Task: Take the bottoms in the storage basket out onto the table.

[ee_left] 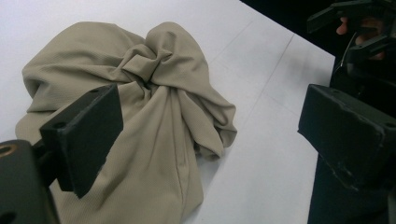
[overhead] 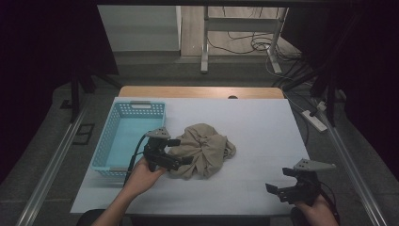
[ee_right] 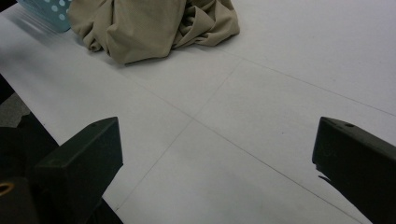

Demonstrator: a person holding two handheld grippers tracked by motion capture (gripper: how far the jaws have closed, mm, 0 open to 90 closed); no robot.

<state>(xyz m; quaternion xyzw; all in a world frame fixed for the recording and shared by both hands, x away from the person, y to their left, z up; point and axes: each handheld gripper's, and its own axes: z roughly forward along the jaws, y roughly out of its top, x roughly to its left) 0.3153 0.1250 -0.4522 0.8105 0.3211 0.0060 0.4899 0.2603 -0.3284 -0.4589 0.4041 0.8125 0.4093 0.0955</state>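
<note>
A crumpled tan cloth [overhead: 207,148] lies bunched in the middle of the white table [overhead: 256,125]. My left gripper [overhead: 182,151] is at the cloth's left edge, open, with its jaws spread wide over the fabric and not clamped on it. In the left gripper view the cloth [ee_left: 159,107] shows a knot-like twist of folds between the jaws of the left gripper [ee_left: 210,128]. My right gripper [overhead: 277,181] is open near the table's front right corner, well apart from the cloth. Seen from the right gripper [ee_right: 215,154], bare table lies below and the cloth [ee_right: 149,23] lies far ahead.
A light blue perforated plastic basket [overhead: 104,143] stands at the table's left side, just behind my left hand; a corner of this basket [ee_right: 46,9] appears beside the cloth. The right gripper [ee_left: 359,28] hangs beyond the table's dark edge. Table legs and cables lie on the floor beyond.
</note>
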